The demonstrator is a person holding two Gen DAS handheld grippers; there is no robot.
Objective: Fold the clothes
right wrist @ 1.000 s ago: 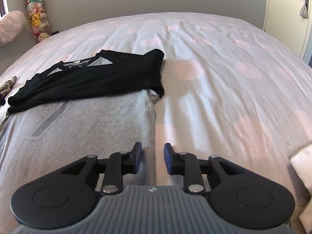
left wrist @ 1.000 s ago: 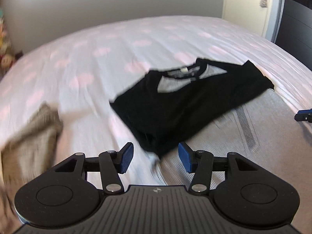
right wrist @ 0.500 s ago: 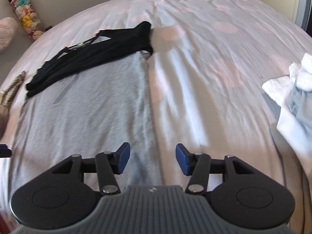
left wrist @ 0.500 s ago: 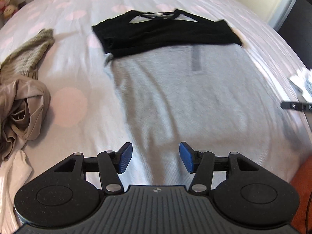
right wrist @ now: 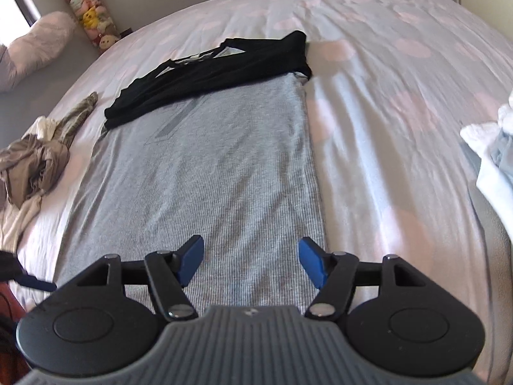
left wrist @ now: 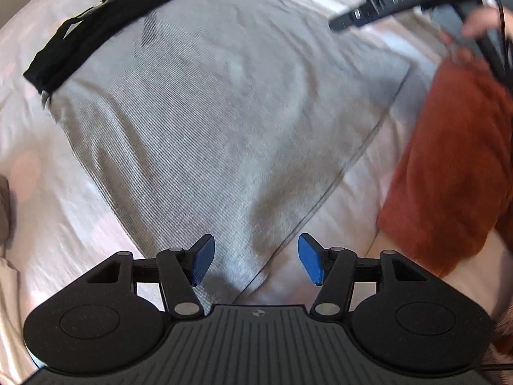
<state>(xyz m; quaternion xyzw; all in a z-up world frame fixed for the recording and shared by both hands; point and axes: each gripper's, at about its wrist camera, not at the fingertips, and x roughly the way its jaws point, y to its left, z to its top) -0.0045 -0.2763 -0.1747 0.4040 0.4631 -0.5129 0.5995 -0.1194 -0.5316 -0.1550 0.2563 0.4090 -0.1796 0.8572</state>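
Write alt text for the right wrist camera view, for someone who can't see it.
A grey shirt with black sleeves folded across its top lies flat on a pink-spotted bed. The right gripper is above its near hem, jaws opening, nothing between them.

Both wrist views overlook grey shirt (left wrist: 205, 112)

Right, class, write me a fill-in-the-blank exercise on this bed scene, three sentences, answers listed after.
1. The grey shirt lies flat on the ____.
2. Its sleeves, folded across the top, are coloured ____.
3. The pads of the right gripper are coloured ____, with nothing gripped between them as the jaws open.

Missing words: bed; black; blue
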